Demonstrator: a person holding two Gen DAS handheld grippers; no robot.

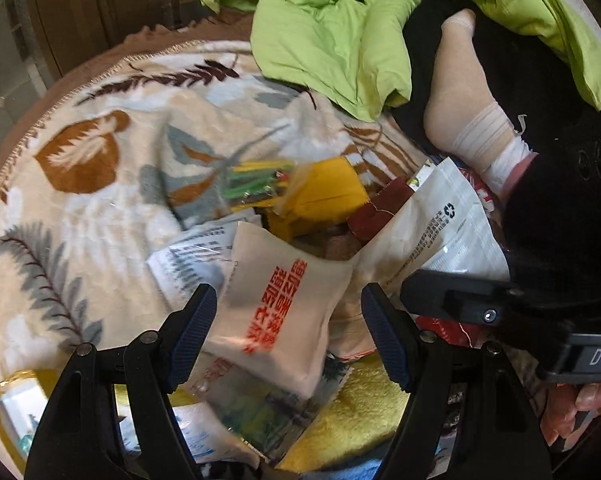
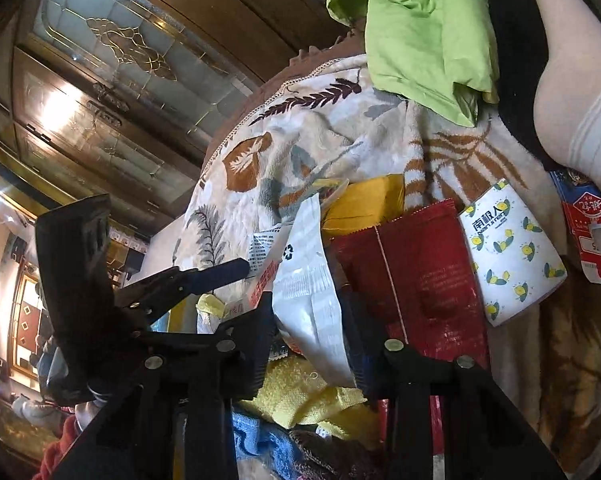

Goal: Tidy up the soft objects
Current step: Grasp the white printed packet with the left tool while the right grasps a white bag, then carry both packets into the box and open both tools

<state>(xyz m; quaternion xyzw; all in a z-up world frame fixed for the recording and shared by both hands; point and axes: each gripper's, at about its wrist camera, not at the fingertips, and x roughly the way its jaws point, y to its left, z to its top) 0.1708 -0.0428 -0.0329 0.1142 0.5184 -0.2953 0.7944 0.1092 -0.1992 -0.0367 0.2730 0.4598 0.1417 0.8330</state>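
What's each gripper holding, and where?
Right gripper is shut on the white pouch, gripping its lower part. Left gripper is open around the cream packet, holding nothing.

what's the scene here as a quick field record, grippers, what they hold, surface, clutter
surface: leaf-print blanket
left gripper: jaws open, either side of a white pouch with red print, not closed on it
right gripper: jaws closed on a white printed bag
nearby packets: dark red packet, lemon-print pack
cloths: yellow towel, green fabric
person: socked foot on the blanket's edge
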